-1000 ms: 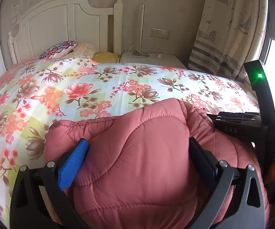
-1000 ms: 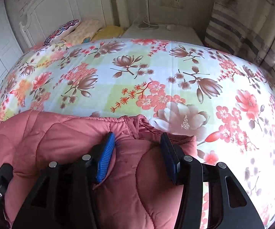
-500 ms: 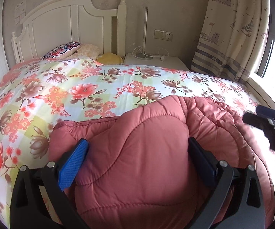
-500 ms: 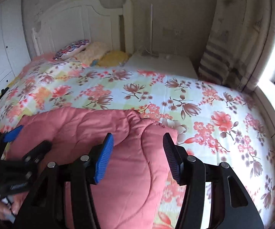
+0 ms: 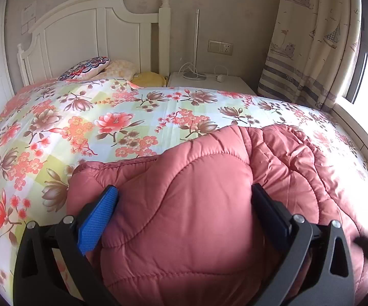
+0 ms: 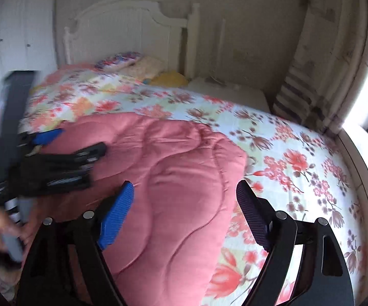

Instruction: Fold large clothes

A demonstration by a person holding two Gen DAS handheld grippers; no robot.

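Both tongs differed: right gripper (image 6: 184,214), jaws opening, had let go and lifted clear; left gripper (image 5: 184,211) apparently clamped the folded pink quilted coat (image 5: 209,204) on the floral bedspread (image 5: 107,127).

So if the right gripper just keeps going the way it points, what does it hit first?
Most likely the pink jacket: the folded bulk lies straight ahead of the right gripper, whose fingers are opening and stand clear of it. Beyond that is the floral bedspread. Depth is hard to judge through the fisheye.

Beyond the padded jacket (image 5: 209,204) you have open floral bedspread (image 5: 133,117) to the pillows (image 5: 87,67); headboard (image 5: 94,33), nightstand (image 5: 209,83) and curtain (image 5: 306,38) block further reach.
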